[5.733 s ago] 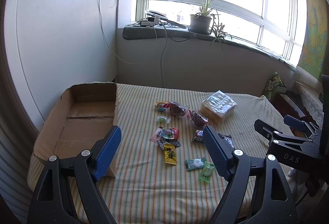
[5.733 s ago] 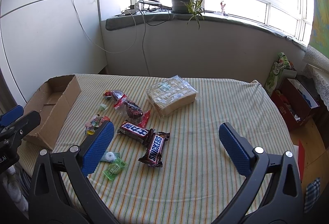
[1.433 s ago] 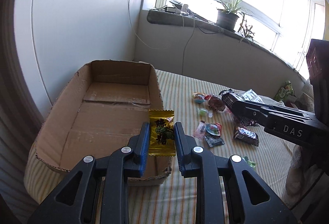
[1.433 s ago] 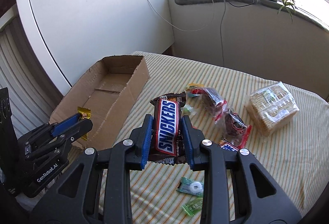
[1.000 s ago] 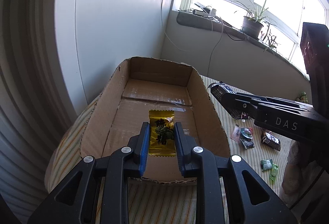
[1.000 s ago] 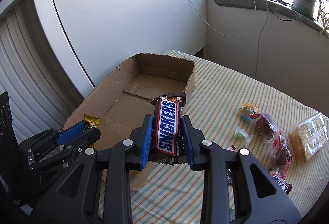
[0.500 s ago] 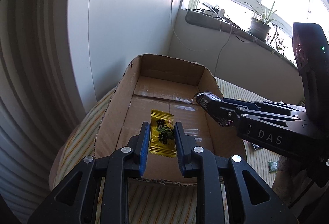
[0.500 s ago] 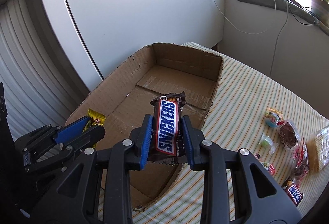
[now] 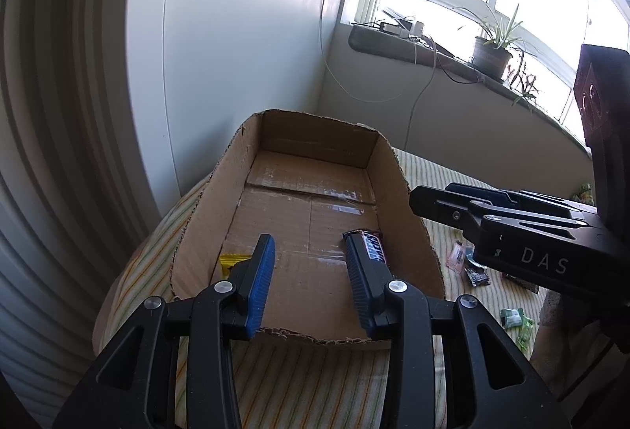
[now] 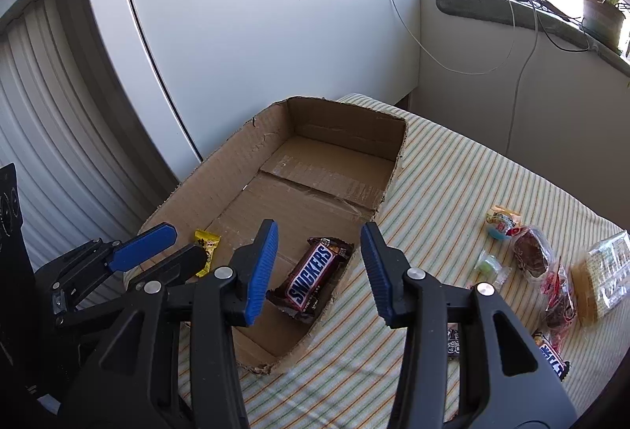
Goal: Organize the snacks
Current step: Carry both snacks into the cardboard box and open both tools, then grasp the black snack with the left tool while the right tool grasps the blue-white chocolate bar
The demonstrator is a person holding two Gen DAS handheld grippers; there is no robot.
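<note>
An open cardboard box (image 9: 401, 189) (image 10: 220, 169) lies on the striped tablecloth. Inside it lie a Snickers bar (image 10: 313, 277) (image 9: 373, 246) and a small yellow candy packet (image 10: 206, 246) (image 9: 230, 261). My left gripper (image 9: 309, 263) is open and empty above the box's near end, with the yellow packet partly hidden behind its left finger. My right gripper (image 10: 319, 252) is open and empty above the Snickers bar. It shows from the side in the left wrist view (image 9: 492, 208).
Several loose snacks lie on the cloth right of the box: wrapped sweets (image 10: 500, 222), dark pastries (image 10: 531, 250), a clear cracker pack (image 10: 602, 271), another Snickers (image 10: 551, 350), green candies (image 9: 512, 317). A white wall panel stands behind the box. A windowsill holds a plant (image 9: 492, 47).
Both grippers have opened over the box. The yellow packet and the Snickers bar have dropped from them onto the box floor.
</note>
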